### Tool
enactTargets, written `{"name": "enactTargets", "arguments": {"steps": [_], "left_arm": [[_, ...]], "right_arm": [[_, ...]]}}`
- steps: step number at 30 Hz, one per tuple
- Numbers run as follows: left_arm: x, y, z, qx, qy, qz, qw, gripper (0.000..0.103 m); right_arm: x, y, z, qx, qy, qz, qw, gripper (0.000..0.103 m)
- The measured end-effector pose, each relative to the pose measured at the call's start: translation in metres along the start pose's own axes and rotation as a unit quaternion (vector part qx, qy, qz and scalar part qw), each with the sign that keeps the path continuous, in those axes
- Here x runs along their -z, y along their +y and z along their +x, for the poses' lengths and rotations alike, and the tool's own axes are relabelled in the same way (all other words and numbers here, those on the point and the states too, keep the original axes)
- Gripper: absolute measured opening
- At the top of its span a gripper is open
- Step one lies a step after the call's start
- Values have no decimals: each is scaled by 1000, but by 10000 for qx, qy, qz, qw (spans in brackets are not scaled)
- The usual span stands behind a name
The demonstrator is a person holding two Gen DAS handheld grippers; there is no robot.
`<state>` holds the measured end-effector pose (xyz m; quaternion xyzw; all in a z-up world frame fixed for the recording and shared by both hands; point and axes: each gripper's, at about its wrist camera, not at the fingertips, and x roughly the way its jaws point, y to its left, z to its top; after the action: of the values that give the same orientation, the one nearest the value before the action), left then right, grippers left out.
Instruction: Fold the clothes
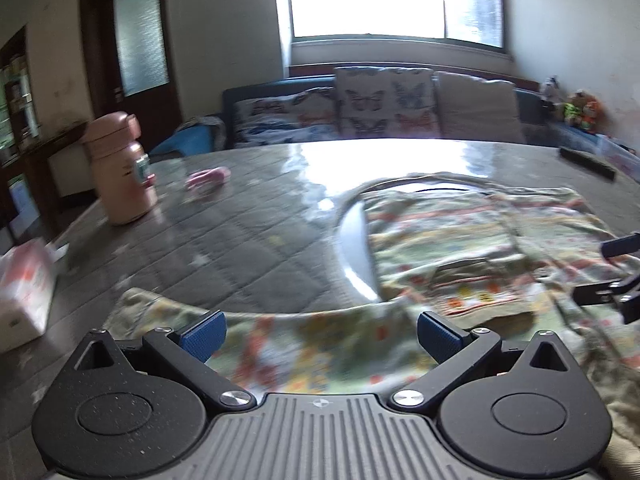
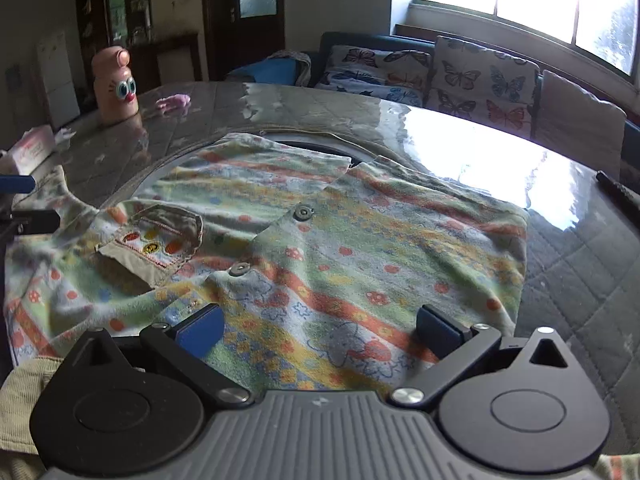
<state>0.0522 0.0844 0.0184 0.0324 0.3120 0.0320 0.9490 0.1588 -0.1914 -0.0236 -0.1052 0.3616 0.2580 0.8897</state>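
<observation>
The little shirt point(image 2: 320, 240) looks soft, light and floppy, so both wide-open grippers, left gripper point(image 1: 320, 330) and right gripper point(image 2: 320, 330), should pinch its near edge, below the pocket point(image 2: 154, 240).

both wrist views low, close, facing window; share shirt point(image 1: 460, 240).

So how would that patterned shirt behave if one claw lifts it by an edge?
The patterned shirt would probably droop, since it lies wrinkled and limp. On the glossy table it may slide rather than bunch. Its khaki pocket looks somewhat stiffer.
</observation>
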Motion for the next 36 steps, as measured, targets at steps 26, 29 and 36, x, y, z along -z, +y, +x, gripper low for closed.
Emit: {"name": "enactTargets", "arguments": {"steps": [26,29,36], "left_arm": [[-53,-63,45,260,177,738,9968,103],[-63,-77,70,430,345,817,9951,103],[-68,-92,123,367,679,1021,9918,103]], "right_arm": [[12,-4,-2,-18,-352,79,9993,103],[11,-4,-2,-25,-353,87,9993,103],[12,-5,-3,-30,-357,94,9993,103]]}}
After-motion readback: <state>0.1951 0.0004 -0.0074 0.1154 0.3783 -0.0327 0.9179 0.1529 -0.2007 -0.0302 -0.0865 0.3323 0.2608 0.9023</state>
